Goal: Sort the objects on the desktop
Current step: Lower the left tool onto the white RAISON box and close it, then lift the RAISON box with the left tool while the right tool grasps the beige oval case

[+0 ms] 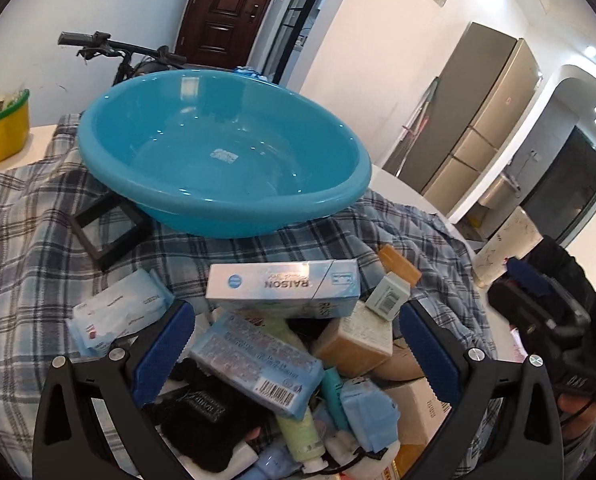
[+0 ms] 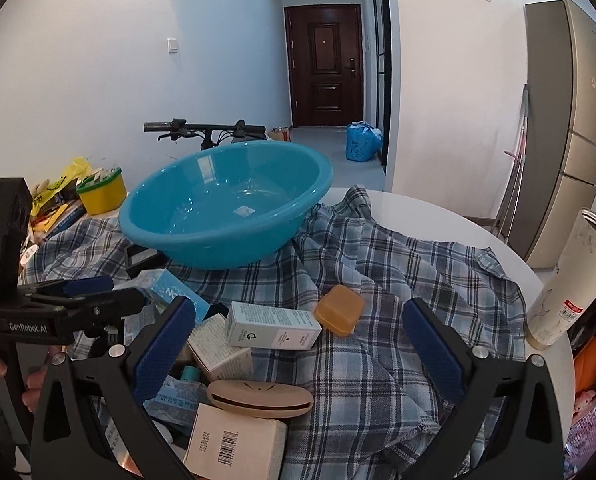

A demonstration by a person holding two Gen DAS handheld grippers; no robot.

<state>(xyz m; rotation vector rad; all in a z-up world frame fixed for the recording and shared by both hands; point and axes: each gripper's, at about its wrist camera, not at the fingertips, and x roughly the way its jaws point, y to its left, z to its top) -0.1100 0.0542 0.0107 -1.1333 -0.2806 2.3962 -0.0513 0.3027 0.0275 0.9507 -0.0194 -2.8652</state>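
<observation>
On my left, the left gripper hangs with its jaws spread wide, gripping nothing, over a heap of boxes and packets on the plaid cloth. A pale blue RAISON box tops the heap. Behind stands the blue basin. To the right, my right gripper is equally wide and empty, above a white carton and an orange soap.
</observation>
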